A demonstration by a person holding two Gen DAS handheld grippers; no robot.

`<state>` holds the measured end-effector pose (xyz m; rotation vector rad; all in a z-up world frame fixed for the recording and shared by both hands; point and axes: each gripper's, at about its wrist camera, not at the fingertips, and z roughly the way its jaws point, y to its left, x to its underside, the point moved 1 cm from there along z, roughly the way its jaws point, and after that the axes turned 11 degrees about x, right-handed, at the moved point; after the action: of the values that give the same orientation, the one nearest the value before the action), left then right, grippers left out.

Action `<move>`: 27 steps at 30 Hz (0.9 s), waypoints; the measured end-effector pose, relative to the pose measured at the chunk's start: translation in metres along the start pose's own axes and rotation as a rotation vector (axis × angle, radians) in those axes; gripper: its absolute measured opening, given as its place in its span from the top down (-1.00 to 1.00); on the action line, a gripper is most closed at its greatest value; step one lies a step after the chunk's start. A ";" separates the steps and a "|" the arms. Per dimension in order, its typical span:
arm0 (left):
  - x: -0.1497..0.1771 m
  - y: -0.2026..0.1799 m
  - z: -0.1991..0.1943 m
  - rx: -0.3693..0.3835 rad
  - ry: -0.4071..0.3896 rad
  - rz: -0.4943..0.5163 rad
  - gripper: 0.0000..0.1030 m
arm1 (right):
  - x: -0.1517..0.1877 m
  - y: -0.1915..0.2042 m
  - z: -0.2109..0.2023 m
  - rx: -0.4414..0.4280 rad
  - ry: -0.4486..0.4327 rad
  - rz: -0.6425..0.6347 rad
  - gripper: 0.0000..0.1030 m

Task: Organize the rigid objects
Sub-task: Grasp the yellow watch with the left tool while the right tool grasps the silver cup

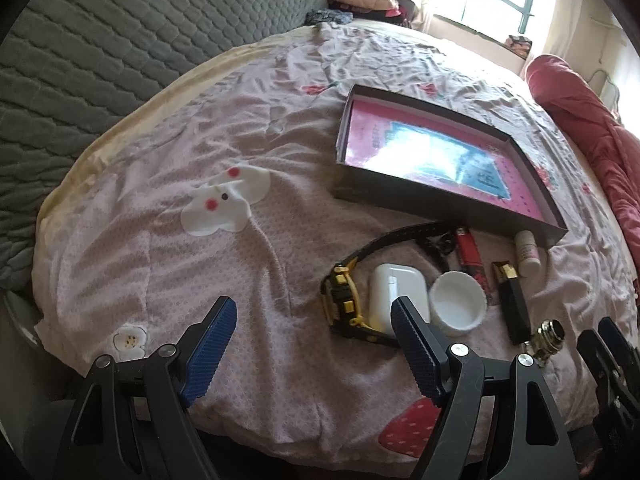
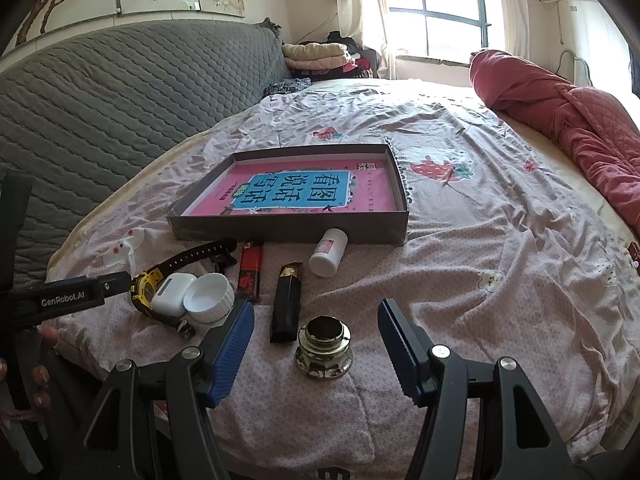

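Two handheld grippers hover over a bed with a wrinkled pale pink patterned sheet (image 2: pixel 500 272). The left gripper (image 1: pixel 314 344) has its blue ribbed fingers spread wide apart, holding nothing. The right gripper (image 2: pixel 316 344) is likewise wide apart and empty, w/ a squat faceted glass jar with a gold rim (image 2: pixel 325 350) sitting on the sheet between its fingers, apparently not touched.

Farther back lies a shallow grey cardboard box (image 2: pixel 288 229), w/ a pink and blue booklet (image 2: pixel 304 192) flat inside.

Just in front of the box, a loose row: black and yellow wristwatch (image 2: pixel 146 286), white earbud case (image 2: pixel 170 294) touching a round white ribbed lid (image 2: pixel 210 296), red lighter (image 2: pixel 251 270), black rectangular tube with gold cap (image 2: pixel 287 300), and a small white bottle with a pink label (image 2: pixel 329 256) lying against the box's front wall, poss. touching it.

A grey quilted headboard (image 2: pixel 120 96) is at left; a red quilted blanket (image 2: pixel 580 120) at right.
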<state>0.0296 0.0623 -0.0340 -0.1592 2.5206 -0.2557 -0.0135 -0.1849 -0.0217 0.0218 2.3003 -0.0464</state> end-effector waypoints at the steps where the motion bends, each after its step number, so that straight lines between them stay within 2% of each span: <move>1: 0.000 0.001 0.002 -0.005 0.005 -0.004 -0.56 | 0.000 0.000 0.001 0.001 0.003 0.000 -0.24; 5: 0.000 0.002 0.011 -0.033 0.029 -0.009 -0.56 | 0.002 0.001 0.009 0.001 0.028 0.001 -0.24; 20: -0.004 0.007 0.035 -0.053 0.070 -0.032 -0.56 | 0.011 0.004 0.038 0.038 0.107 -0.042 -0.24; 27: -0.007 0.008 0.046 -0.047 0.092 -0.027 -0.38 | 0.012 0.004 0.047 0.040 0.130 -0.051 -0.24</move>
<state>0.0610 0.0646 -0.0691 -0.2051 2.6181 -0.2198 0.0139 -0.1832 -0.0618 -0.0136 2.4292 -0.1203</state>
